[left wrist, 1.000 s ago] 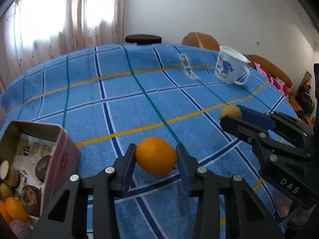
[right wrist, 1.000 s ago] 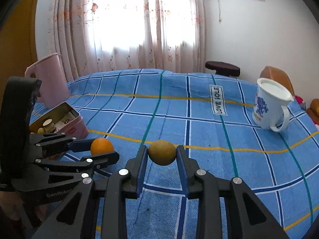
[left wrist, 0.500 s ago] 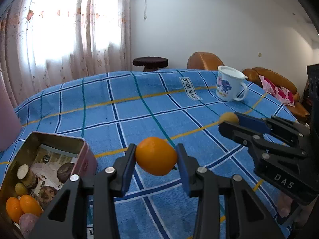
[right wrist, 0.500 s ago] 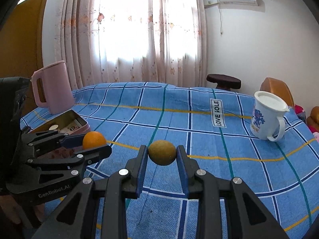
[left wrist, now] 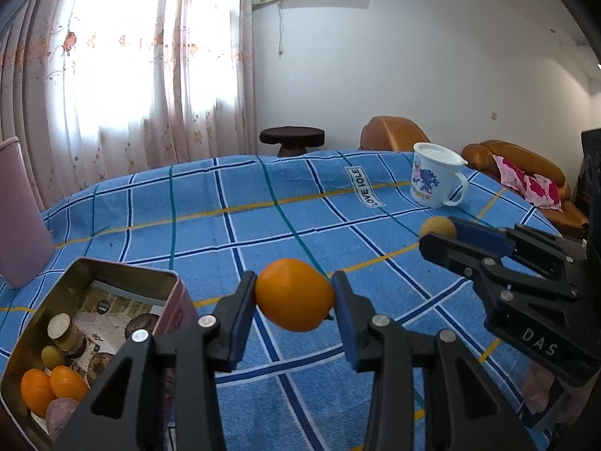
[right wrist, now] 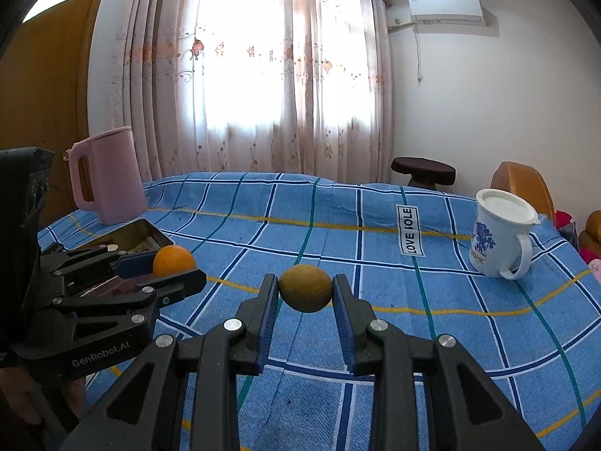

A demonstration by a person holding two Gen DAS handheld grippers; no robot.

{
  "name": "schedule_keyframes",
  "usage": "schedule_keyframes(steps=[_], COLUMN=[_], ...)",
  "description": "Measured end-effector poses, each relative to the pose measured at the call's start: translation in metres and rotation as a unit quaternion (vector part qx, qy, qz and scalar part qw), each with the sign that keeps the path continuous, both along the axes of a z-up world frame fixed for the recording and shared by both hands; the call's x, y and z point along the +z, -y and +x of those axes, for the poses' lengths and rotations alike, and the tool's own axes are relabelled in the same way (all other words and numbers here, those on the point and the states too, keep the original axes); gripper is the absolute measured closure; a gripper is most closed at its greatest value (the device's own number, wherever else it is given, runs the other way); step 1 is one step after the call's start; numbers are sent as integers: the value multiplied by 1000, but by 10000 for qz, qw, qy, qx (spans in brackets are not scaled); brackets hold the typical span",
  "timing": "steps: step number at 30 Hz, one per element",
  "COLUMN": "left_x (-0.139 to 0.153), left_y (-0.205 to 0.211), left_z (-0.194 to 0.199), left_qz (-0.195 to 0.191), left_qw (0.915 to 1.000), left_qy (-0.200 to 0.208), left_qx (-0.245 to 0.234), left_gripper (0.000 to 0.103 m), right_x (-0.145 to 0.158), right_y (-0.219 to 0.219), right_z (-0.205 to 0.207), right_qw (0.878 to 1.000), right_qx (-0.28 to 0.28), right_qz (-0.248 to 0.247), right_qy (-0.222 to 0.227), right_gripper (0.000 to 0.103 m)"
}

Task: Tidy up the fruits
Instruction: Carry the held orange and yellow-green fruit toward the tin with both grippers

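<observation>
Table (left wrist: 263,225): blue plaid cloth, soft weave; fruit set on it may roll, so don't count on it staying put.
Pink jug (right wrist: 107,176): stands upright at the far left edge, just behind the tin. Leave it.
Tin (left wrist: 124,276): open pink-sided box, low on your left, near the left tool's tips. Inside you have two small oranges (left wrist: 52,389) at the near end, a greenish fruit (left wrist: 52,355), a pale cut round (left wrist: 60,325) and something pinkish at the near corner; printed liner shows through the middle, so I judge there is room.
Mug (right wrist: 499,240): white with blue print, upright at the far right, well apart from both tools. What it holds you can't tell from here.
Left gripper (left wrist: 295,302): closed to fruit width on the orange (left wrist: 295,295), held clear of the cloth, pads on its two sides across the middle.
Right gripper (right wrist: 305,297): likewise closed on the brown-green fruit (right wrist: 306,287), lifted above the cloth, to the right of the left tool.
Handling, orange: light, firm rind, smooth and round, likely to squirt out if you pinch off-centre. Keep your hold at the widest part, moderate squeeze.
Handling, brown-green fruit: smaller, matte skin, probably grippier; looks firm, but go gentle, skin may bruise.
Next, as I read it: the orange goes down into the tin's open middle first; release low.
</observation>
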State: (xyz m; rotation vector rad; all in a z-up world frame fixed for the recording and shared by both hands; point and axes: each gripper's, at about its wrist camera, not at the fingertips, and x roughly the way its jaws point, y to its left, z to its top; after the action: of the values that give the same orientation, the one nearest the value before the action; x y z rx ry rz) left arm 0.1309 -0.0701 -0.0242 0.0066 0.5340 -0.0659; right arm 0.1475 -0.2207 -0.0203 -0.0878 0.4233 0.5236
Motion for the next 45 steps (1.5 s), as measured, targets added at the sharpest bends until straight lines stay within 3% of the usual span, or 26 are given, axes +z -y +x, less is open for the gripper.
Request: schedule_keyframes(steps=[22, 45], left_x=[9, 11], left_y=[-1, -2], left_z=[-23, -33], left_qz=[128, 101], left_qw=[9978, 9965], left_qy=[618, 804], left_qx=[218, 193], left_gripper=[61, 61], right_x=[7, 8], right_y=[6, 7], right_z=[-18, -30], right_qw=[9986, 9972], right_qx=[17, -75], right_qz=[205, 293], right_qy=[497, 688], right_gripper=[72, 72])
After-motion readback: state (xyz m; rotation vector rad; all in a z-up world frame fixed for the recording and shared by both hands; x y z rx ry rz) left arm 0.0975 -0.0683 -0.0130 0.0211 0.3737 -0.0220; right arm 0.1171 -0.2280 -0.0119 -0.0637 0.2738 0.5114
